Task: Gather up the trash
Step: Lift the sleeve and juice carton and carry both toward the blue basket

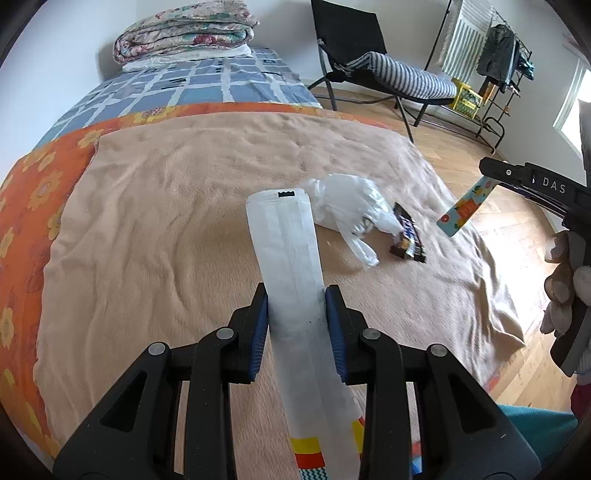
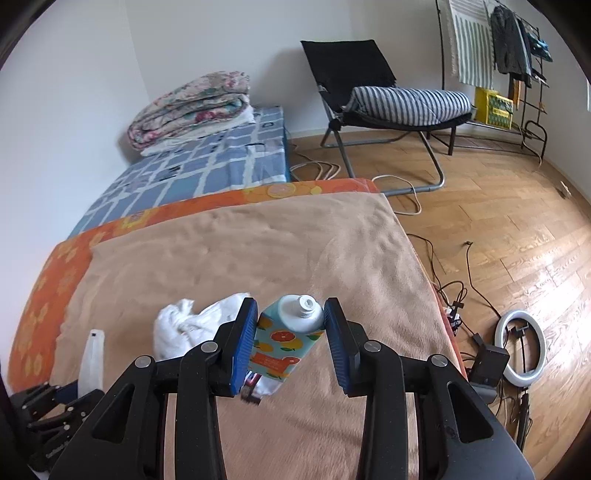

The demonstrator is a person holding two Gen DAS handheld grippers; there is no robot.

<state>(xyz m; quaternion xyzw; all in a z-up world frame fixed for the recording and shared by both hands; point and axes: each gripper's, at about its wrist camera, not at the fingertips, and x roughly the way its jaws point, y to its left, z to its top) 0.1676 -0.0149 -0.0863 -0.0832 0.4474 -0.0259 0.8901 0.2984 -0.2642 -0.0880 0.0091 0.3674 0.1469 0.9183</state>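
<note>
My left gripper [image 1: 296, 306] is shut on a long flattened white wrapper [image 1: 288, 251] that sticks forward above the tan blanket [image 1: 166, 221]. My right gripper [image 2: 291, 328] is shut on a pouch [image 2: 286, 339] with a citrus print and a white spout, held above the bed; the pouch also shows in the left wrist view [image 1: 466, 209]. A crumpled white plastic bag [image 1: 351, 210] and a dark candy bar wrapper [image 1: 408, 236] lie on the blanket ahead of the left gripper. The bag also shows in the right wrist view [image 2: 192, 325].
A folded quilt [image 1: 184, 33] lies at the bed's far end. A black chair with a striped cushion [image 2: 402, 99], a clothes rack [image 2: 498, 55], cables and a ring light [image 2: 521, 347] are on the wooden floor at right.
</note>
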